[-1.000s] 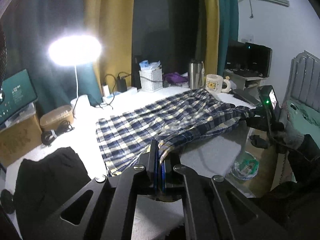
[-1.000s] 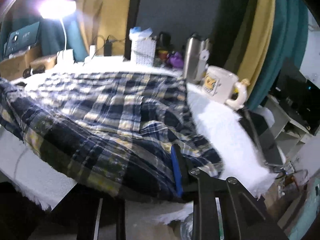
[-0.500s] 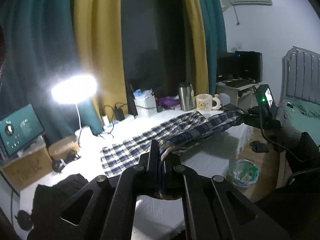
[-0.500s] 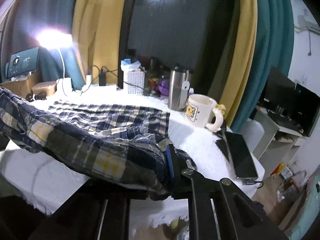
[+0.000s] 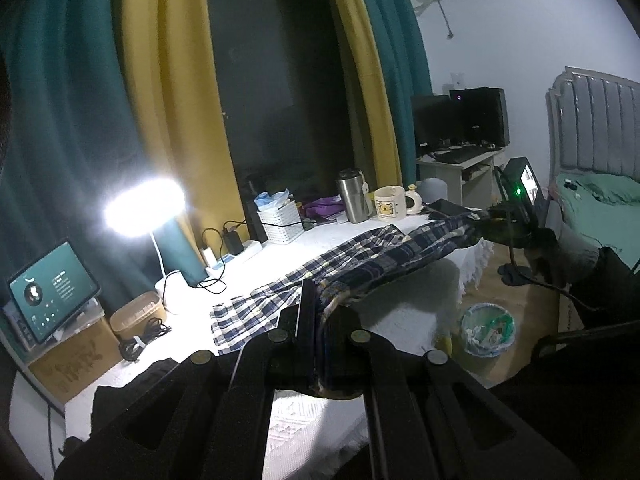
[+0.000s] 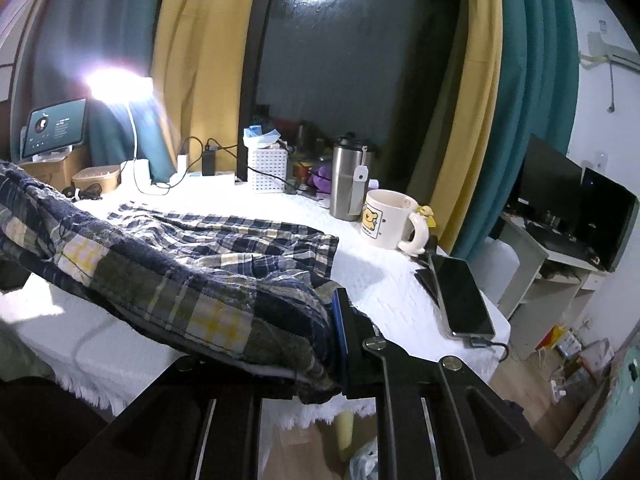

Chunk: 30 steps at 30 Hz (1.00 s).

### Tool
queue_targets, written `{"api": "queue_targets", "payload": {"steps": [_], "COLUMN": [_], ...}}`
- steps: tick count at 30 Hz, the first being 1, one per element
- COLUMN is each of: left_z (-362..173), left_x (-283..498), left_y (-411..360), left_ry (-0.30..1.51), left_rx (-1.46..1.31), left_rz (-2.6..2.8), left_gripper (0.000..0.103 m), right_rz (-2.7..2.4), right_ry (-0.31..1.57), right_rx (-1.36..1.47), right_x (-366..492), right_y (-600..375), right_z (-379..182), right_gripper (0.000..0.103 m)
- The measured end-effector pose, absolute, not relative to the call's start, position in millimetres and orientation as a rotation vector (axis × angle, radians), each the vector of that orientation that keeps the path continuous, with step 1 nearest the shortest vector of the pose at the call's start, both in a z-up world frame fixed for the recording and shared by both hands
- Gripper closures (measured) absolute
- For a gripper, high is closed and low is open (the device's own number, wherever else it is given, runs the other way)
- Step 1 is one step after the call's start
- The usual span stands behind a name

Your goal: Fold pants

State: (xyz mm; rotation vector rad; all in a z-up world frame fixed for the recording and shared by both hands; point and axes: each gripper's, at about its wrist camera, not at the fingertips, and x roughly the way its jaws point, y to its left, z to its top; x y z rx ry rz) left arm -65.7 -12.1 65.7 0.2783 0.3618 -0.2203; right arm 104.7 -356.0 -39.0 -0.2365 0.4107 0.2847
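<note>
Blue, white and yellow plaid pants [image 5: 384, 256] lie partly on the white table [image 5: 188, 324]. Their near edge is stretched taut in the air between my two grippers. My left gripper [image 5: 318, 300] is shut on one end of that edge. My right gripper [image 6: 332, 320] is shut on the other end of the plaid pants [image 6: 192, 280] and also shows in the left wrist view [image 5: 486, 220], at the table's right end. The far half of the pants rests flat on the table.
A dark garment [image 5: 132, 384] lies at the table's near left. A steel tumbler [image 6: 352, 180], a bear mug [image 6: 388, 220], a white basket [image 6: 268, 170], a lamp [image 5: 144, 208] and a phone [image 6: 460, 292] stand along the back and right. A bin [image 5: 486, 330] sits on the floor.
Both grippers have risen and pulled back from the table, lifting the held edge of the pants off the surface and stretching it taut. The far half stays on the table.
</note>
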Motion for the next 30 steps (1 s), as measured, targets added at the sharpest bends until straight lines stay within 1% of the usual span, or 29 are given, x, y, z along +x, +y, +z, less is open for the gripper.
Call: {"api": "queue_targets", "payload": {"steps": [8,14,21,30], "left_z": [72,68,67,67], "left_x": [-74,-70,-61,-28], "left_y": [-11,-6,0,17], "left_ry": [0.355,0.364,0.367,0.380], "left_rx": [0.286,0.262,0.243,0.228], "left_rz": [-0.230,-0.218,-0.212,-0.193], "left_gripper": [0.101,0.101,0.101,0.101], "right_rz": [0.273,0.272,0.267,0.262], "right_ry": [0.381,0.374,0.371,0.386], "right_rx": [-0.221,-0.227,-0.241,-0.259], "right_x": [80,80,93,124], "right_y": [-360,-359,-351,-338], "right_z": [-28,-23,-15,-5], "right_gripper": [0.089,0.089,0.089,0.089]}}
